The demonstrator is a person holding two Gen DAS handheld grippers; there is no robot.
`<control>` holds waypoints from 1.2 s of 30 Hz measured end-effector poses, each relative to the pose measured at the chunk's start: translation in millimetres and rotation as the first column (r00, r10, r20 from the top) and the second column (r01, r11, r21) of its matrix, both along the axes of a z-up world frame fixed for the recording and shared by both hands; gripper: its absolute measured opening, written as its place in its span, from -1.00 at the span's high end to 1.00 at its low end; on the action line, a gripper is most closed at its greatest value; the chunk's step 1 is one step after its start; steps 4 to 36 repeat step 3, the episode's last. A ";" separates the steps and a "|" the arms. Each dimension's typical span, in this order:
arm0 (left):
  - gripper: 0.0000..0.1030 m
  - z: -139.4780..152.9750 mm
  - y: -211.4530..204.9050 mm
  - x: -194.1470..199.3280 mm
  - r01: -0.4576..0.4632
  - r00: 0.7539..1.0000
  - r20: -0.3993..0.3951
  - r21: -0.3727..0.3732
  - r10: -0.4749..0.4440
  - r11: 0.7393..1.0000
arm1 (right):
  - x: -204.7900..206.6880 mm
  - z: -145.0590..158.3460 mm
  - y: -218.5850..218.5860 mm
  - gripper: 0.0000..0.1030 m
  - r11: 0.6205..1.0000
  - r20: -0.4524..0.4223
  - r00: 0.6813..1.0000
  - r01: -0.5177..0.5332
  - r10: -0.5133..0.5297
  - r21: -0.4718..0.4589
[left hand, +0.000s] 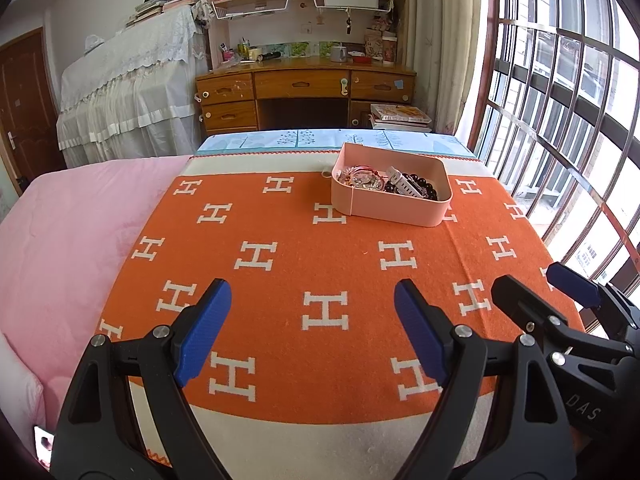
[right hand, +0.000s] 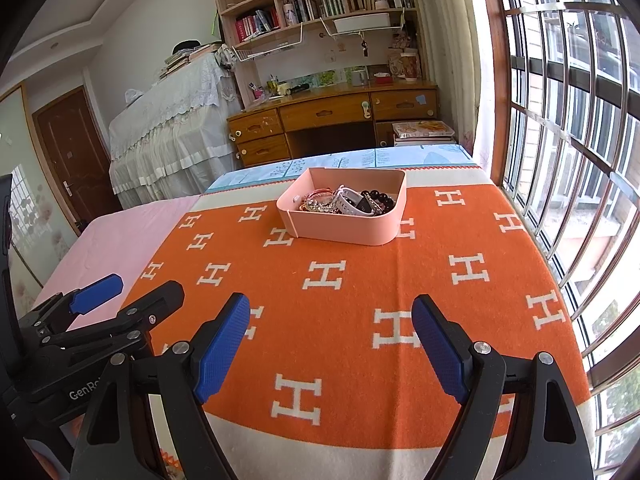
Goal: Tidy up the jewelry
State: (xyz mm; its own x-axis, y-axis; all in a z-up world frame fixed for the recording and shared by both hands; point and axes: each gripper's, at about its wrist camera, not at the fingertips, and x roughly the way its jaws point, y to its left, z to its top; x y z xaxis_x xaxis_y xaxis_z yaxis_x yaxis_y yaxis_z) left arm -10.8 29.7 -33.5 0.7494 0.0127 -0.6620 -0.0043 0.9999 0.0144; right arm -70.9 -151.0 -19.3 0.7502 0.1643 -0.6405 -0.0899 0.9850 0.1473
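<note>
A pink box [left hand: 400,210] sits on the far part of an orange blanket with white H marks [left hand: 320,248]; it also shows in the right wrist view [right hand: 344,230]. Inside lies a pile of jewelry [left hand: 362,179]: a white watch band [right hand: 352,202], dark beads [right hand: 380,198] and sparkly bracelets [right hand: 316,204]. My left gripper [left hand: 312,300] is open and empty, well short of the box. My right gripper [right hand: 330,316] is open and empty, also short of the box. Each gripper shows at the edge of the other's view: the right one [left hand: 536,292] and the left one [right hand: 136,290].
The blanket lies over a bed with a pink quilt [left hand: 72,232] on the left. A barred window [left hand: 560,100] runs along the right. A wooden desk [left hand: 304,88] with bookshelves stands beyond the bed, and a cloth-covered piano [left hand: 128,92] stands left of it.
</note>
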 end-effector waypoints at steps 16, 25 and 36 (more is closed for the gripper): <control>-0.59 -2.7 2.1 -0.5 -0.001 1.000 -0.005 -0.001 0.001 1.000 | 0.3 0.3 -0.2 -0.64 1.000 -0.001 1.000 0.001 -0.001 0.000; -0.59 -2.7 2.1 -0.5 -0.001 1.000 -0.005 -0.001 0.001 1.000 | 0.3 0.3 -0.2 -0.64 1.000 -0.001 1.000 0.001 -0.001 0.000; -0.59 -2.7 2.1 -0.5 -0.001 1.000 -0.005 -0.001 0.001 1.000 | 0.3 0.3 -0.2 -0.64 1.000 -0.001 1.000 0.001 -0.001 0.000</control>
